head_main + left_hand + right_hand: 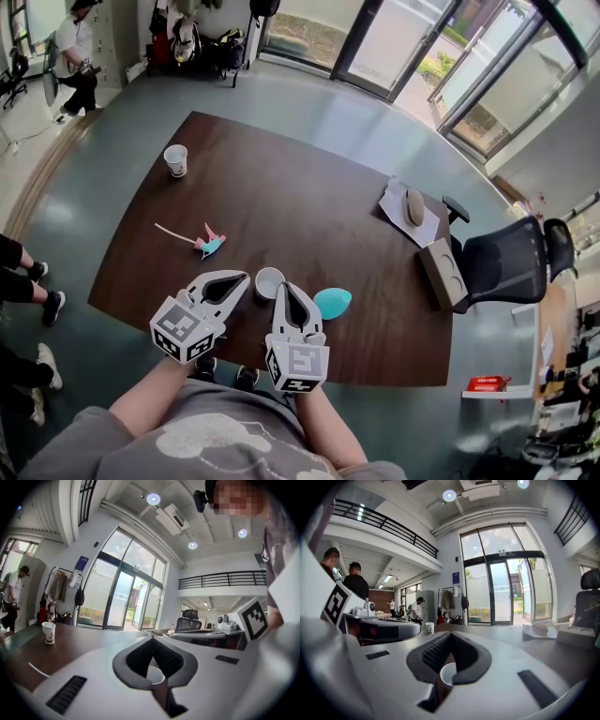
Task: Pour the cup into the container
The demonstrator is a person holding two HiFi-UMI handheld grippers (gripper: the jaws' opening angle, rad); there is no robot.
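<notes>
A small white cup (269, 281) stands on the dark wooden table (309, 206) near its front edge. My left gripper (246, 276) is shut just to the cup's left, with nothing held. On the cup's right, the tip of my right gripper (283, 287) is shut too, beside the rim. In the left gripper view the jaws (152, 639) meet, and the cup (155, 675) shows through the gap below them. The right gripper (450, 633) shows the same, with the cup (447, 673) under its jaws. A teal bowl-like container (333, 302) lies right of the right gripper.
A paper cup (175, 160) stands at the table's far left. A pink and teal toy on a stick (208, 244) lies left of centre. A mouse on paper (413, 206), a box (444, 272) and an office chair (506, 258) are at the right. People stand at the left.
</notes>
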